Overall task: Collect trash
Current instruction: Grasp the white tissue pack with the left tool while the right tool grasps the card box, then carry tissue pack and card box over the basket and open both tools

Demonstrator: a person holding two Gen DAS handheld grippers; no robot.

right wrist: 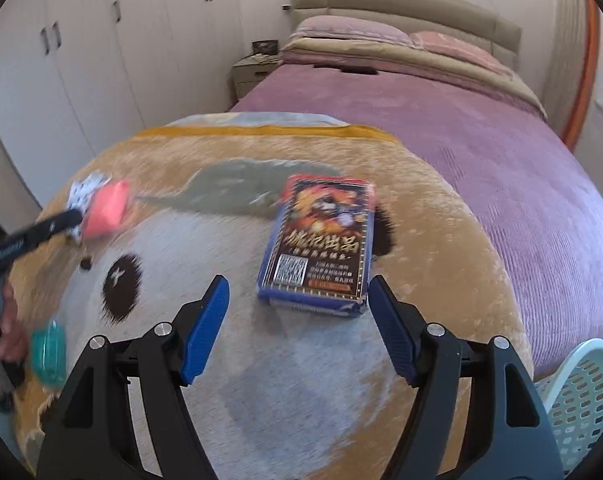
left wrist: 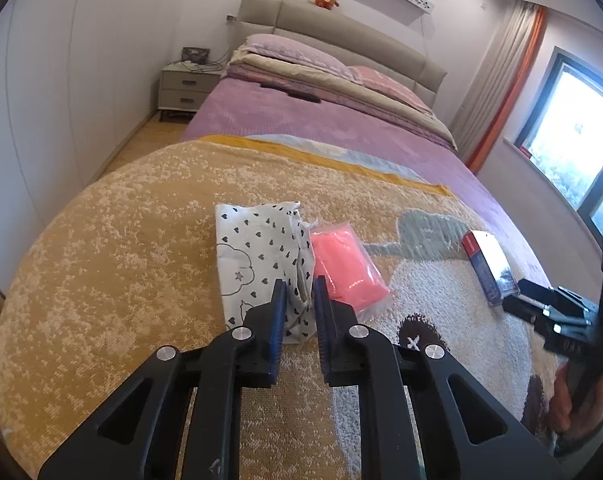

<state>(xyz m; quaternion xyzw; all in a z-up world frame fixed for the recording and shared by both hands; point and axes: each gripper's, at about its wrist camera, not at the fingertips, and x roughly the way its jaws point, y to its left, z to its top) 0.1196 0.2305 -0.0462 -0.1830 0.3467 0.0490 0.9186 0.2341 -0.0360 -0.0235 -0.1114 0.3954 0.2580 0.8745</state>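
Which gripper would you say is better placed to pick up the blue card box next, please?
The right. The right gripper is open, and its fingers already straddle the near end of the blue card box. The left gripper is nearly closed around the heart-print wrapper, beside the pink packet.

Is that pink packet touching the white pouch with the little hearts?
Touching. In the left wrist view the pink packet lies against the right edge of the white pouch, with no blanket showing between them.
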